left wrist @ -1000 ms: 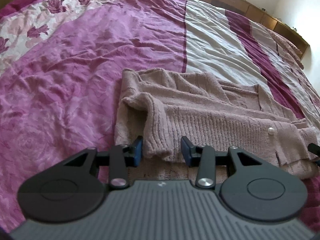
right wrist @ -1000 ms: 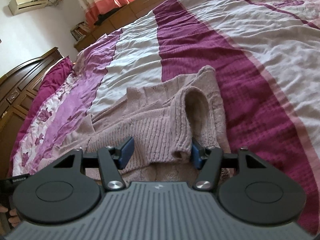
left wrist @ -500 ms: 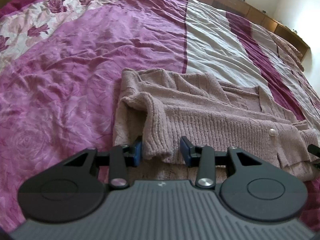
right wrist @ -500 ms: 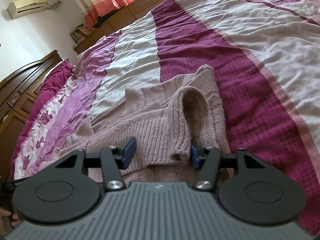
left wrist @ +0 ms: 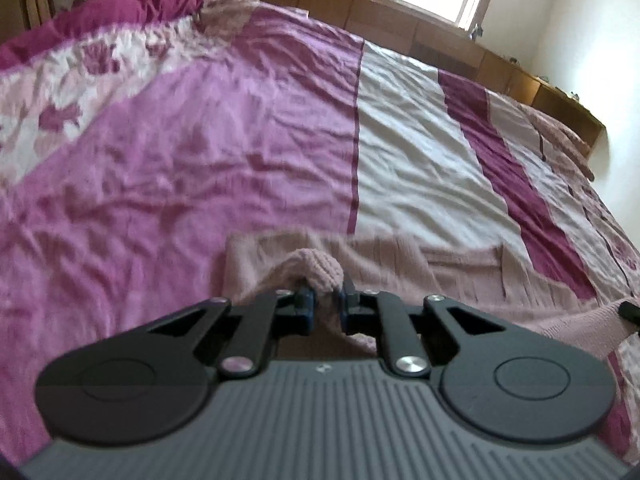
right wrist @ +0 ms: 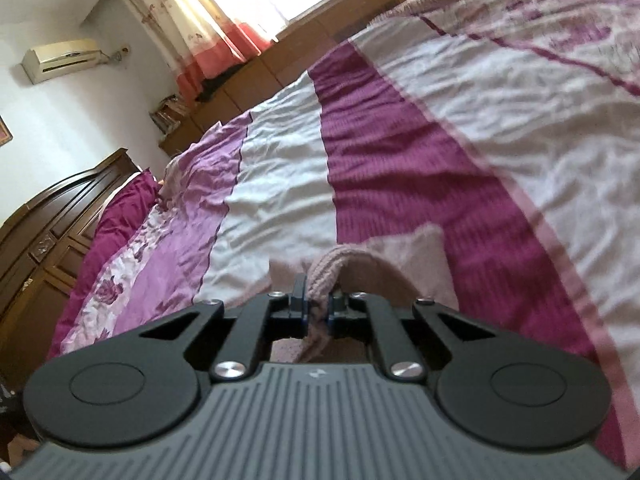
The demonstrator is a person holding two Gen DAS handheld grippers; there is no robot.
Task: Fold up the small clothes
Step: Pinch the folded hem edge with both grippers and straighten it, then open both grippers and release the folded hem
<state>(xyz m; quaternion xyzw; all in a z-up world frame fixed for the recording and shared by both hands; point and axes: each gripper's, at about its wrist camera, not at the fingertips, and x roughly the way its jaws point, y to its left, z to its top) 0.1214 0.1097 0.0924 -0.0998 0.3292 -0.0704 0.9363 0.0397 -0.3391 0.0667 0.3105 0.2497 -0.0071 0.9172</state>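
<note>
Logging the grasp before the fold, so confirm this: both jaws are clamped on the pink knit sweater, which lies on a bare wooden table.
One thing is wrong: the surface. The pink knit sweater lies on a bed covered with a purple, magenta and white striped bedspread, not a bare wooden table; both wrist views show it. The rest stands: the left gripper and right gripper are clamped on the sweater's knit.
</note>
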